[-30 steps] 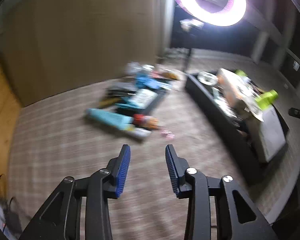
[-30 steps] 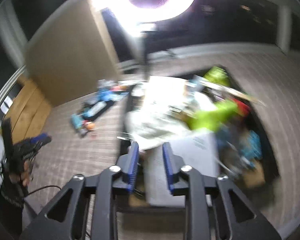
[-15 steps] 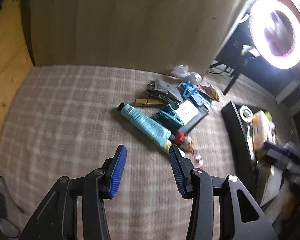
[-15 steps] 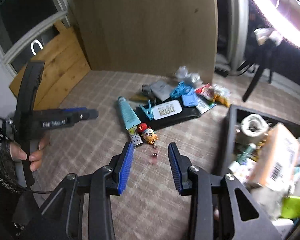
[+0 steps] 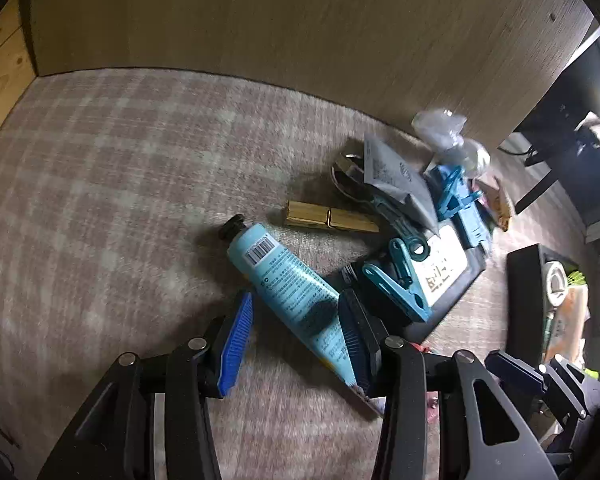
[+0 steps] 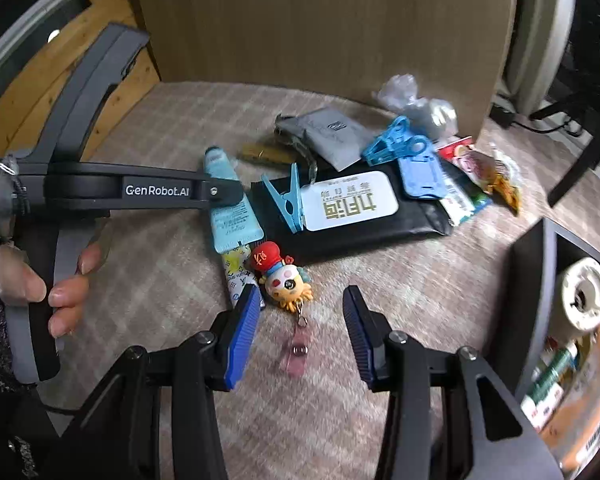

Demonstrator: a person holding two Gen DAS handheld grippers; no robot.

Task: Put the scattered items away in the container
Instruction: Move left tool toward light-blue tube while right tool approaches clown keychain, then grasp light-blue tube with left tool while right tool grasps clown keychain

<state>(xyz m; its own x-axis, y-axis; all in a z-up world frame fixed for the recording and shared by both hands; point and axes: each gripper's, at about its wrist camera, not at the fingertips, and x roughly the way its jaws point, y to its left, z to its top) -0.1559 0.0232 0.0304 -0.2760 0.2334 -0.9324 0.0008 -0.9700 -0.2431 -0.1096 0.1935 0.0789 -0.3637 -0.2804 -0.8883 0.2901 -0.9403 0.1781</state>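
Note:
A light blue tube with a black cap lies on the checked carpet. My left gripper points down over the tube's flat end, which sits between the jaws. The left pad stands clear of the tube, so this gripper is open. My right gripper hovers over a clown keychain. The keychain's pink clip lies between the jaws, which are opening with nothing gripped. The black container stands at the right, holding several items.
The pile holds a black wipes pack, blue clips, a grey pouch, a gold clothespin, a plastic bag and snack packets. A wooden panel rises behind. A hand holds the left tool at the left.
Both views swung from the container toward the pile and sank closer to the carpet. The left jaws now straddle the tube. The right jaws stand wider apart, above the keychain.

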